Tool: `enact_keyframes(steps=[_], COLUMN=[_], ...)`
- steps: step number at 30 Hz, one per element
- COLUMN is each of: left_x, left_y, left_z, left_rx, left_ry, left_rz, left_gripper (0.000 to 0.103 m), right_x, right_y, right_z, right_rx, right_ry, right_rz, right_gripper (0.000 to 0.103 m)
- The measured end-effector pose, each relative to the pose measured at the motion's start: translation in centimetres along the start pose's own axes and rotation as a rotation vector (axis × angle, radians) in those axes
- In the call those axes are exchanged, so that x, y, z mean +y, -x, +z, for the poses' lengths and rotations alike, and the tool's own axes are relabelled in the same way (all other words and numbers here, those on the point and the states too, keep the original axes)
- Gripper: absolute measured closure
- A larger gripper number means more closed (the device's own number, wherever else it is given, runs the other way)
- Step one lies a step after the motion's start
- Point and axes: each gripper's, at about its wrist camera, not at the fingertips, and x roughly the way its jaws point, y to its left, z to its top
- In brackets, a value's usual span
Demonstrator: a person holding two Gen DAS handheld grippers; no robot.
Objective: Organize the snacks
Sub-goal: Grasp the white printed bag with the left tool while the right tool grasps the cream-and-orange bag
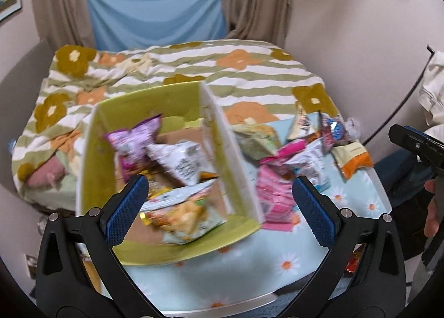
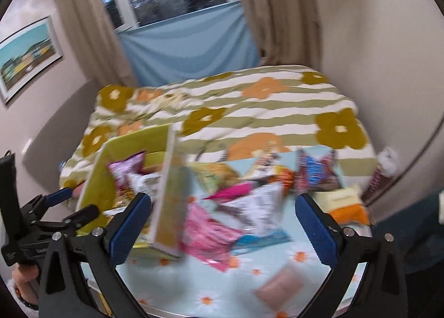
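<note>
Snacks fill two places: some lie inside the green box (image 1: 177, 245), the rest sit in a loose pile (image 1: 308, 151) on the table (image 1: 249, 270), whose cloth is pale blue with daisies. Beyond the table stands a bed (image 1: 249, 68) with a striped, flowered cover, and behind it a blue cloth (image 1: 155, 15) hangs under the window between beige curtains.

The green box lies straight ahead of the left tongs (image 1: 219, 209), its near rim between their blue pads, and ahead and to the left of the right tongs (image 2: 223, 225). A white divider wall (image 1: 230, 157) forms its right side. Inside it a purple packet (image 1: 133, 140) lies at the far end, a white packet with dark print (image 1: 180, 162) in the middle, and a packet picturing yellow chips (image 1: 183, 215) nearest the left tongs. Motion blur makes every label unreadable.

The pile sits ahead and to the right of the left tongs, and straight ahead of the right tongs. It holds a pink packet (image 2: 205, 229) just beside the box, a white printed packet (image 2: 260, 207), a red and blue packet (image 2: 316, 173) farther off, and a cream and orange packet (image 2: 347, 204) off to the right. A small pinkish sachet (image 2: 280, 287) lies alone close before the right tongs.

Both tongs stand wide apart and hold nothing.
</note>
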Motion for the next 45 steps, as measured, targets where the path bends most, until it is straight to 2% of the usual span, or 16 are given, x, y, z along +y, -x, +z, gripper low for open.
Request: enact_keyframes(steps=[6, 13, 21, 28, 38, 40, 42, 45], left_x=[-5.9, -12.3, -16.5, -18.2, -20.6, -20.8, -20.8, -20.7], left_y=[-2.3, -6.3, -12.7, -17.7, -22.0, -22.9, -23.7, -24.1], left_z=[0.6, 0.3, -0.9, -2.5, -2.9, -3.0, -3.0, -2.9], left_rx=[0.035, 0.088, 0.153, 0.177, 0.214, 0.243, 0.272, 0.285], left_ry=[-0.002, 0.039, 0.137, 0.197, 0.171, 0.16, 0.165, 0.153], left_rz=[-0.025, -0.027, 0.045, 0.126, 0.223, 0.248, 0.246, 0.251], left_gripper=[0.0, 0.0, 0.0, 0.001, 0.001, 0.004, 0.018, 0.025], right_x=[-7.2, -14.1, -19.3, -21.3, -22.3, -22.2, -22.0, -21.9], right_y=[0.2, -1.6, -6.5, -11.5, -14.8, -15.1, -15.4, -16.0], right_z=[0.2, -0.3, -1.5, -3.3, -4.9, -5.0, -5.1, -5.2], right_rx=[0.015, 0.09, 0.185, 0.232, 0.255, 0.257, 0.257, 0.262], right_ry=[-0.055, -0.038, -0.004, 0.061, 0.109, 0.12, 0.131, 0.13], right_rz=[-0.058, -0.087, -0.052, -0.024, -0.01, -0.004, -0.008, -0.011], right_gripper=[0.0, 0.0, 0.0, 0.0, 0.0, 0.0, 0.0, 0.0])
